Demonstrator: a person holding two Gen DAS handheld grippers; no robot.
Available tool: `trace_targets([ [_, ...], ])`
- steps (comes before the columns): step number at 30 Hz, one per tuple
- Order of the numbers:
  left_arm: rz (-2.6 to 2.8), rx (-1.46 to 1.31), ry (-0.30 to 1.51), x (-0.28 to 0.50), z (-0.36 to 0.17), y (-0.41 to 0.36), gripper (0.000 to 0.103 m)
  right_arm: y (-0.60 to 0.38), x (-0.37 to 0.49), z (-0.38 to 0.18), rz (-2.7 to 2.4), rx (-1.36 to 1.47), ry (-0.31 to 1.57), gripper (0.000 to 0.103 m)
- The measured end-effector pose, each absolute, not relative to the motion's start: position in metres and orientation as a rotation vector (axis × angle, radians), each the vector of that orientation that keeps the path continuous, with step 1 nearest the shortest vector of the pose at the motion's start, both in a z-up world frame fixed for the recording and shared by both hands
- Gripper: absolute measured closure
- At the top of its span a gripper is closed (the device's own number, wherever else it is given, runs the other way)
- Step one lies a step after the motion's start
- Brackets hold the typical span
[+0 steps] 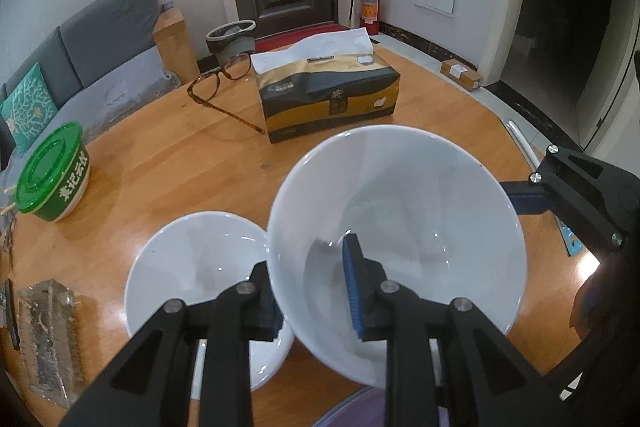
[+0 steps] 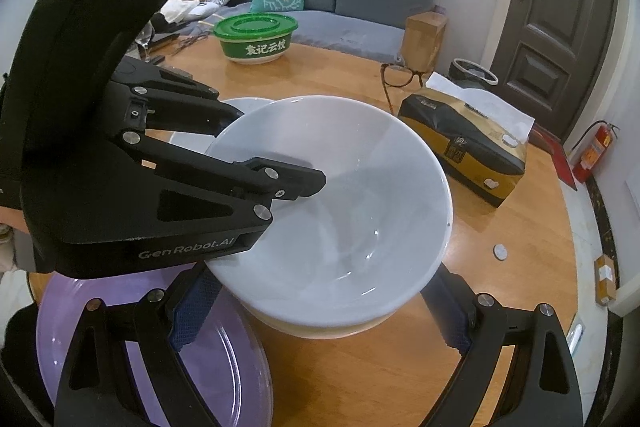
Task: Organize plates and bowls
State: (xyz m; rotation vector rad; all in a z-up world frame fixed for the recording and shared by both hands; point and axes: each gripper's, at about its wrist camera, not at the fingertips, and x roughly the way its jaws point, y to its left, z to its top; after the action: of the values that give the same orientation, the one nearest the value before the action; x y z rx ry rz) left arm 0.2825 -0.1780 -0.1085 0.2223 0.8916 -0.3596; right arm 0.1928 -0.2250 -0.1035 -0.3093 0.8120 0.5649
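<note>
My left gripper (image 1: 312, 291) is shut on the near rim of a large white bowl (image 1: 416, 211), one pad inside and one outside, and holds it tilted above the table. A second white bowl (image 1: 200, 267) sits on the table just left of it. In the right wrist view the held bowl (image 2: 360, 211) fills the middle, with the left gripper (image 2: 280, 183) clamped on its left rim. My right gripper (image 2: 320, 315) is open, its fingers spread either side of the bowl's base, below it. A purple plate (image 2: 216, 359) lies under the right gripper's left finger.
A round wooden table (image 1: 168, 163) holds a tissue box (image 1: 328, 95), glasses (image 1: 216, 87), a green-lidded food tub (image 1: 52, 175) and a clear packet (image 1: 48, 335). A coin (image 2: 500, 251) lies to the right of the bowl. A grey sofa stands beyond the table.
</note>
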Motion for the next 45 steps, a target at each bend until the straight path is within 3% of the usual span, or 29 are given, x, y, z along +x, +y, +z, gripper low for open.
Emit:
trace_targets([
  [37,-0.383,0.226,0.884,0.276,-0.108,-0.179,0.071,-0.230,0.186,-0.106,0.553,-0.324,0.841,0.009],
  [41,-0.378,0.211,0.875,0.276,-0.104,-0.175,0.062,-0.231,0.183,-0.103,0.543,-0.330,0.829,0.009],
  [45,-0.364,0.179,0.856,0.276,-0.095,-0.165,0.060,-0.230,0.179,-0.096,0.529,-0.335,0.810,0.009],
])
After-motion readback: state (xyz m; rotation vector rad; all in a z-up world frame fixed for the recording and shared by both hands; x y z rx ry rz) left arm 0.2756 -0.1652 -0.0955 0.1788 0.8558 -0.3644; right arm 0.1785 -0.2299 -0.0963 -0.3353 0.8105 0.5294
